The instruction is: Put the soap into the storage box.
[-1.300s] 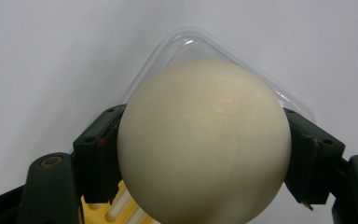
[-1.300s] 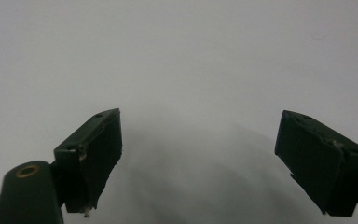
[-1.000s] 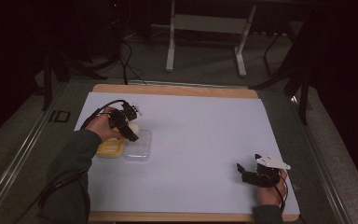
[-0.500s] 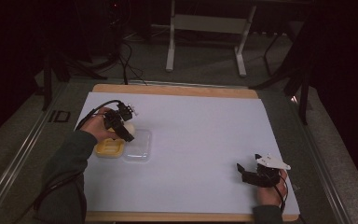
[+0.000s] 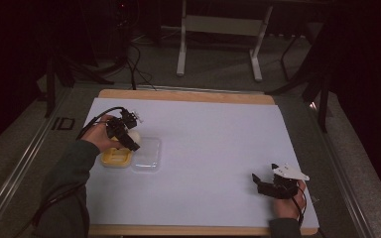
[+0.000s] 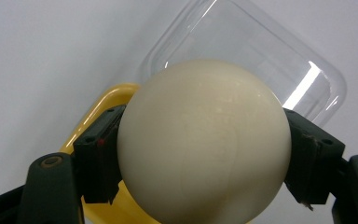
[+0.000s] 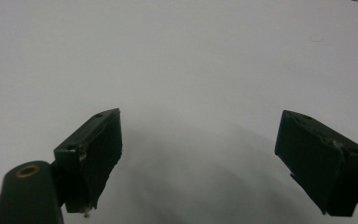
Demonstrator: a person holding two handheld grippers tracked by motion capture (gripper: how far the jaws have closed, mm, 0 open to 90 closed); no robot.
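My left gripper (image 5: 130, 140) is shut on a cream-white ball (image 6: 204, 142), whose sides press against both black pads in the left gripper view. The ball (image 5: 134, 135) hangs just above a yellow container (image 5: 114, 157) at the table's left. Beside that container lies a clear plastic lid (image 5: 147, 154), also seen behind the ball as a clear lid (image 6: 261, 56) next to the yellow rim (image 6: 103, 100). My right gripper (image 5: 256, 181) rests near the front right of the table, its jaws wide apart with nothing between them; its own view shows the right gripper (image 7: 205, 158) over bare white surface.
The table (image 5: 213, 129) is covered with a white sheet inside a wooden border. Beyond its far edge stands a metal frame (image 5: 218, 29) on the dark floor, with cables at the left.
The left hand with the ball has drifted slightly left and away, staying over the yellow container. The right hand has kept still.
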